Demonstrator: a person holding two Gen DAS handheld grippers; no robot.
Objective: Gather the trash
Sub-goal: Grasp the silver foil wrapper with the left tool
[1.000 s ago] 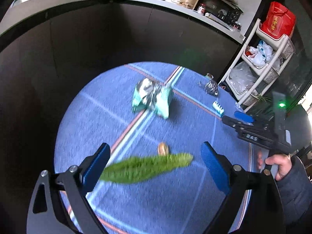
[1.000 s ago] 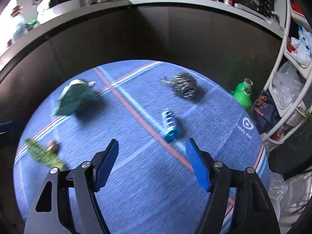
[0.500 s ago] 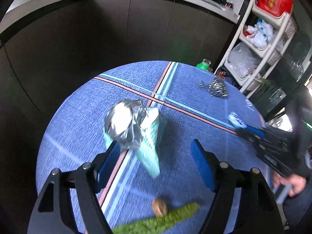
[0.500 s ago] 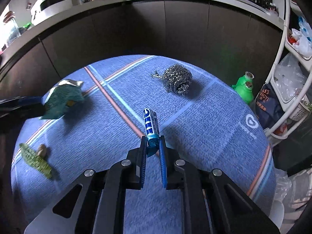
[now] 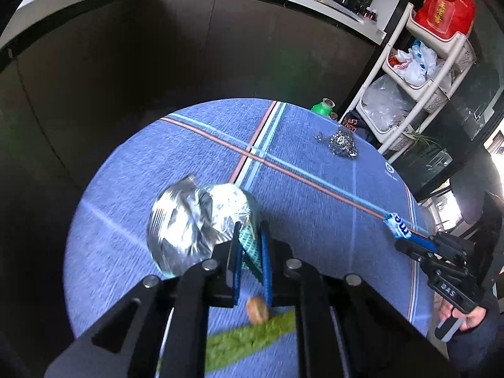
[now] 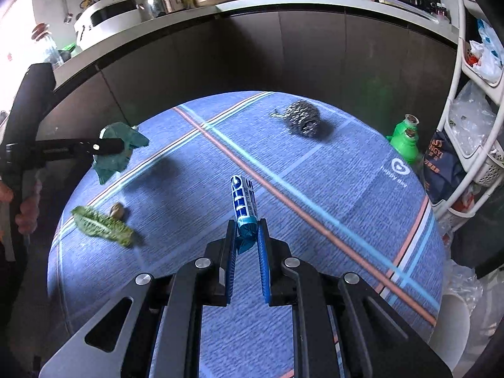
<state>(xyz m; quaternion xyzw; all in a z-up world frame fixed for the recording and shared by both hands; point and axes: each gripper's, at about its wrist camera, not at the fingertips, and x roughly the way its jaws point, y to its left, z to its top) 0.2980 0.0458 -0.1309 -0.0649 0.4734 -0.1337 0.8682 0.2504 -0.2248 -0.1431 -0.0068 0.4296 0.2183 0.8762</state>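
My left gripper [image 5: 250, 230] has its jaws closing on the teal edge of a crumpled silver-and-teal snack bag [image 5: 195, 220], and the pads press on it. In the right wrist view the bag [image 6: 110, 163] hangs from that gripper [image 6: 116, 146] above the blue cloth, with its shadow below. My right gripper [image 6: 247, 226] is shut on the twisted end of a blue-and-white candy roll [image 6: 242, 198], which sticks out forward. A green lettuce leaf [image 6: 100, 226] and a brown nut [image 6: 117, 210] lie on the cloth at the left.
The round table [image 6: 362, 195] has a blue striped cloth. A steel scourer [image 6: 300, 119] lies at the far side and a green bottle [image 6: 404, 140] stands at the right edge. A white shelf rack [image 5: 425, 72] stands beyond, a dark counter curves behind, and a white bin [image 6: 453, 324] sits low right.
The left gripper moved from over the leaf to the snack bag and closed on it. The right gripper closed on the candy roll and lifted it off the cloth.
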